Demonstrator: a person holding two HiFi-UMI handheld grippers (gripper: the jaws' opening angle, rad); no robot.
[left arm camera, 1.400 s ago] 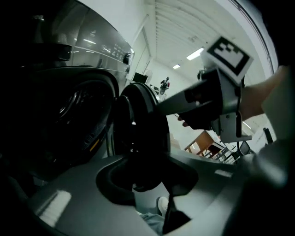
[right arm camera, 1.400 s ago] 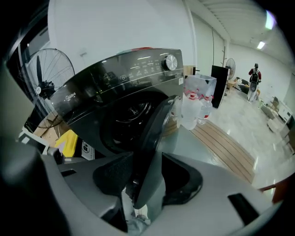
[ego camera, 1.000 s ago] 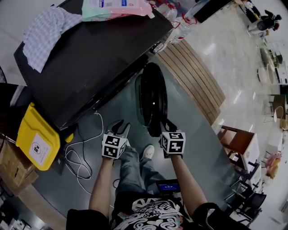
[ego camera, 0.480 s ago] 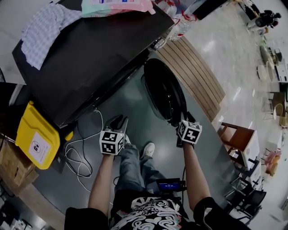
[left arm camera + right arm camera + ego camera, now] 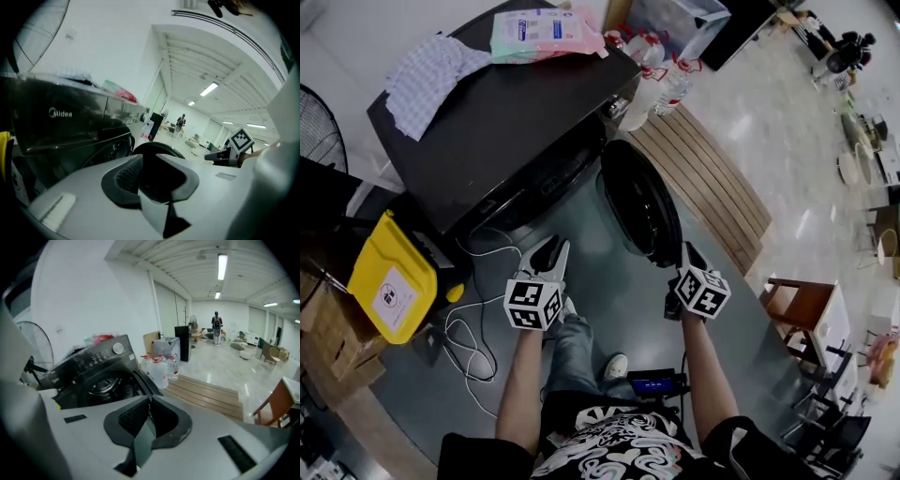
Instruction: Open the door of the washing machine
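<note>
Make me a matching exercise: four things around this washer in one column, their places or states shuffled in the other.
Things
1. round dark washing machine door
2. yellow plastic container
3. checked white cloth
4. clear plastic water bottles

Places or states
A. lying on top of the black washing machine
B. standing at the far end of the wooden slatted platform
C. swung open
D. beside the machine, at the head view's left

Pairs: 1-C, 2-D, 3-A, 4-B.
</note>
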